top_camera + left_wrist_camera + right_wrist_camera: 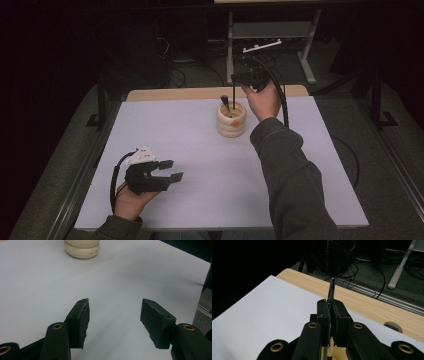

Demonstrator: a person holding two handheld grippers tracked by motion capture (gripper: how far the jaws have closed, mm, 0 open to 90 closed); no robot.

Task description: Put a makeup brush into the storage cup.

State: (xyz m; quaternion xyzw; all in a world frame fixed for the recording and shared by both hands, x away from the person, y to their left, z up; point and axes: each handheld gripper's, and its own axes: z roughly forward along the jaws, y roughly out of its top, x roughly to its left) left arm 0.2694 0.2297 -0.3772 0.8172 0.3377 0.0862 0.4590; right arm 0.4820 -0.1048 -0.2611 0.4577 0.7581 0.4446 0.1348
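A cream ridged pot (231, 120) stands at the back middle of the white table top (200, 180), with a dark-headed utensil (224, 100) standing in it. My right gripper (236, 79) hovers just above the pot, shut on a thin dark stick (234, 97) that hangs down into it. In the right gripper view the jaws (331, 308) pinch the thin metal stick (331, 287), whose tip pokes out beyond them. My left gripper (172, 170) rests at the front left, open and holding nothing. The left gripper view shows its pads (115, 315) apart over bare table, the pot (82, 250) far ahead.
A wooden strip (200, 93) runs along the table's far edge. Behind it, on the dark floor, stand a metal frame (270, 32) and loose cables (362, 267). The right forearm's grey sleeve (290, 175) crosses the table's right half.
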